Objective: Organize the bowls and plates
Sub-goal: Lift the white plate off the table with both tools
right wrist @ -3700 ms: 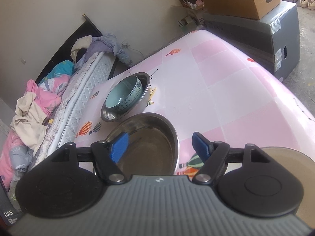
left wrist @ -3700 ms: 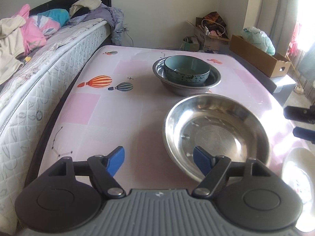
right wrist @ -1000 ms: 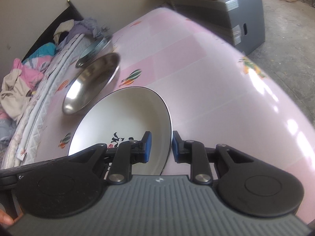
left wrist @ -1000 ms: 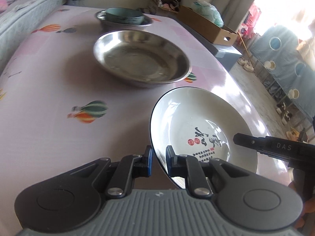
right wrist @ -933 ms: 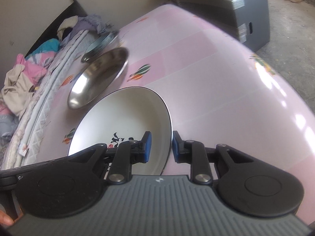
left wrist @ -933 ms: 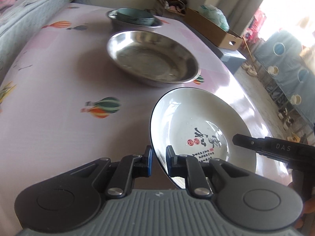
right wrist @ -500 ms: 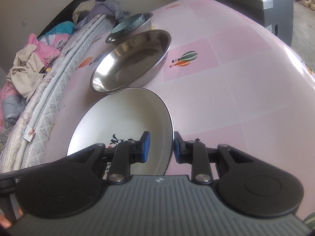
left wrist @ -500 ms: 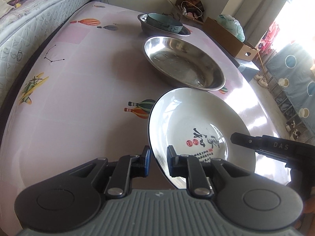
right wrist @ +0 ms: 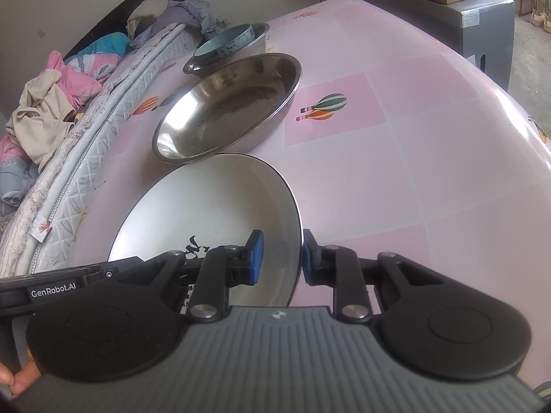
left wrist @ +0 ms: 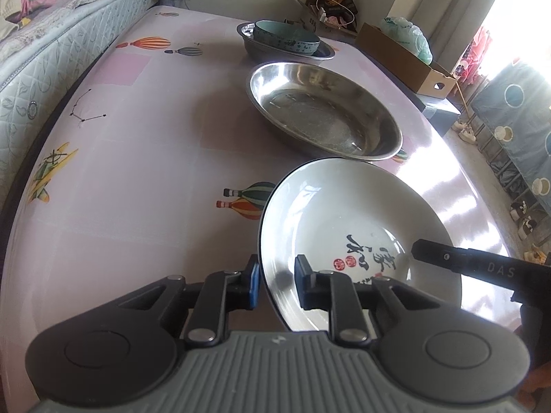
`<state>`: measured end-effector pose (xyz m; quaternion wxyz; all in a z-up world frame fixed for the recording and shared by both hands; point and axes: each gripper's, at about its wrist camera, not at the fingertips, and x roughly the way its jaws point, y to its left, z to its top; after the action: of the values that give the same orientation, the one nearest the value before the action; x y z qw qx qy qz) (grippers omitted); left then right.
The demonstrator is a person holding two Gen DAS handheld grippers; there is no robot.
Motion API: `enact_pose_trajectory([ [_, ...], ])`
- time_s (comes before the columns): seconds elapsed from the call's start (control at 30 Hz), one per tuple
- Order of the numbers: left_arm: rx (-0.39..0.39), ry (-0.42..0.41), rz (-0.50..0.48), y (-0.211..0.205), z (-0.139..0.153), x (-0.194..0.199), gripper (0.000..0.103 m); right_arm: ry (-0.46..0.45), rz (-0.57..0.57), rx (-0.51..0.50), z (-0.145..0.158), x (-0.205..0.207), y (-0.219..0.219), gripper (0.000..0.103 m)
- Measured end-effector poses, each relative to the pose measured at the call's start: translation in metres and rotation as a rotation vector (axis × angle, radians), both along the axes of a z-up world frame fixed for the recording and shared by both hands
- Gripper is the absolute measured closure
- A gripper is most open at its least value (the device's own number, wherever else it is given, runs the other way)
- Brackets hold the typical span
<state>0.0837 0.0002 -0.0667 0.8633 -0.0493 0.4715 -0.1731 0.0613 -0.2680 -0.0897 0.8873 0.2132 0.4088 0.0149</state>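
Observation:
A white plate (left wrist: 347, 227) with black characters and a dark rim is held above the pink table by both grippers. My left gripper (left wrist: 277, 284) is shut on its left rim. My right gripper (right wrist: 279, 258) is shut on its right rim; the plate shows there too (right wrist: 213, 213). Just beyond the plate sits a large empty steel bowl (left wrist: 320, 108), also in the right wrist view (right wrist: 227, 106). Farther back a teal bowl (left wrist: 286, 36) sits inside a smaller steel bowl (left wrist: 255, 50).
The pink table (left wrist: 137, 144) has balloon prints. A mattress (left wrist: 51, 44) with clothes borders its left side. A cardboard box (left wrist: 406, 58) on a grey cabinet stands beyond the far right corner. The floor drops off to the right.
Both grippers closed on the white plate, lifted it and carried it toward the large steel bowl, which now lies just past the plate's far rim.

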Motion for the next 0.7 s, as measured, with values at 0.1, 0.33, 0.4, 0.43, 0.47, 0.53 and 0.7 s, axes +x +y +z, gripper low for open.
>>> enact_pose_trajectory([
  [0.1, -0.009, 0.008, 0.0, 0.004, 0.001, -0.002, 0.082, 0.008, 0.008, 0.007, 0.001, -0.004, 0.001, 0.081],
  [0.33, 0.034, 0.003, -0.016, -0.005, -0.003, -0.001, 0.078, -0.01, 0.017, -0.015, 0.0, -0.007, 0.003, 0.081],
  [0.4, 0.02, 0.005, -0.021, -0.005, -0.005, 0.0, 0.073, -0.018, 0.014, -0.007, -0.001, -0.007, 0.002, 0.081],
  [0.43, 0.019, -0.003, -0.025, -0.006, -0.005, 0.0, 0.07, -0.022, 0.01, 0.0, -0.002, -0.008, 0.001, 0.081],
  [0.47, 0.024, -0.007, -0.029, -0.008, -0.005, 0.0, 0.066, -0.028, 0.006, 0.007, -0.003, -0.008, 0.001, 0.081],
  [0.53, 0.025, -0.019, -0.043, -0.01, -0.006, 0.0, 0.06, -0.036, -0.002, 0.021, -0.004, -0.009, -0.001, 0.081],
  [0.7, -0.035, -0.031, -0.04, -0.006, -0.008, -0.001, 0.031, -0.04, -0.012, 0.1, -0.006, -0.008, -0.009, 0.075],
])
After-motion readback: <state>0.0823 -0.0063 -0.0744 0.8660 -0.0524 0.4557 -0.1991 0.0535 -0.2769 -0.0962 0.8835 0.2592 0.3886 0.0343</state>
